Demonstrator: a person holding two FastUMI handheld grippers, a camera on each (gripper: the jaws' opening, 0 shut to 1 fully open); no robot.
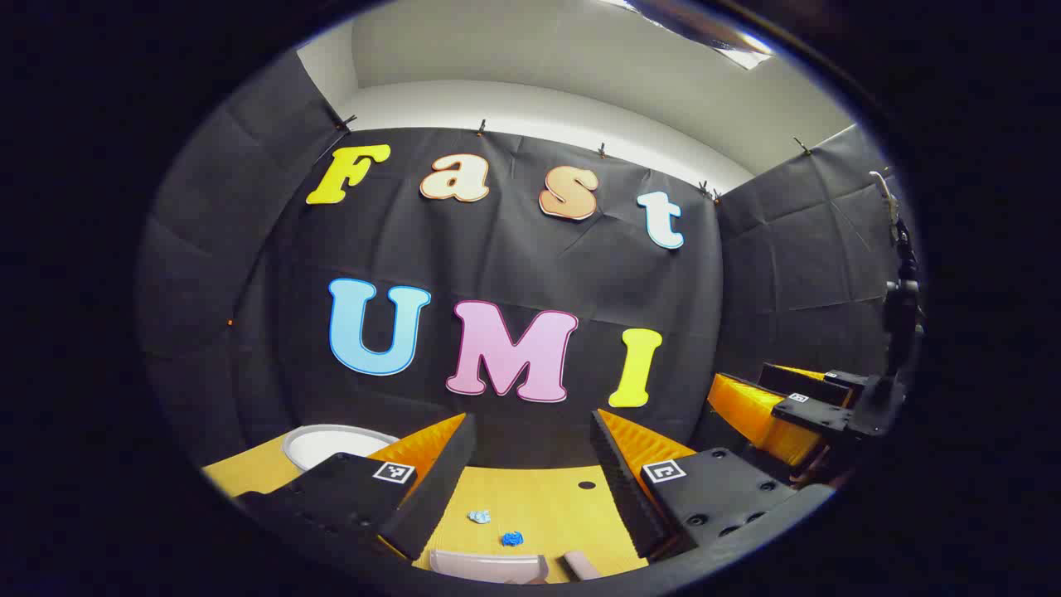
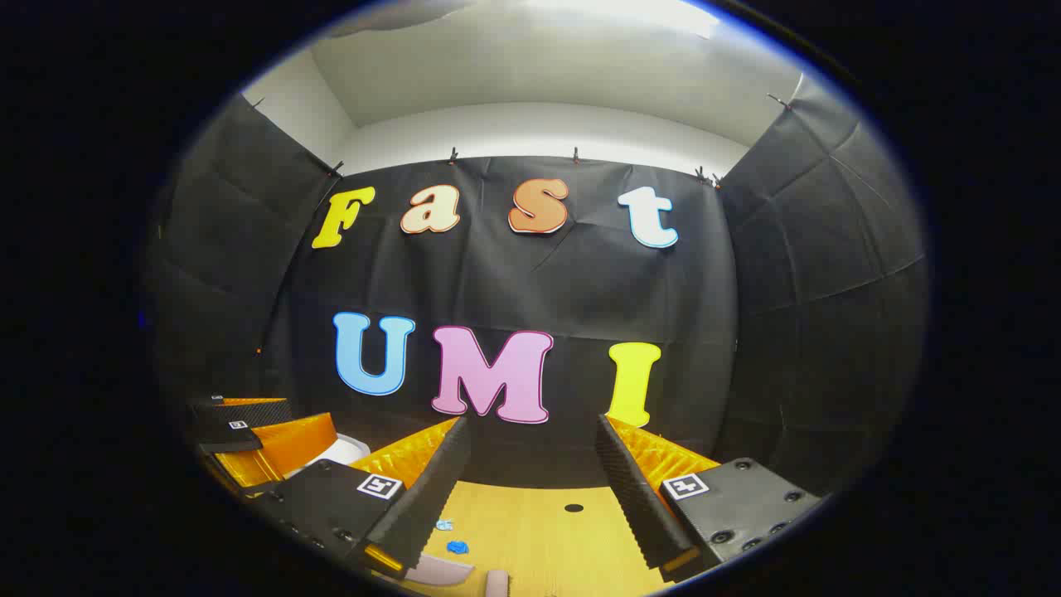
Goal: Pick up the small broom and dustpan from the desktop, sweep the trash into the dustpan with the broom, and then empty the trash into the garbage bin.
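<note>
Below, both tongs (image 1: 530, 481) (image 2: 530, 489) wide and empty; white garbage bin (image 1: 331, 444) interior unclear; blue trash (image 1: 511, 539) on desktop (image 1: 539, 502).

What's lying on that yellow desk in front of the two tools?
On the desk lie two blue scraps of trash, a pale dustpan edge, and a pinkish handle. A white bin sits far left. The left tool hides the rest.
</note>
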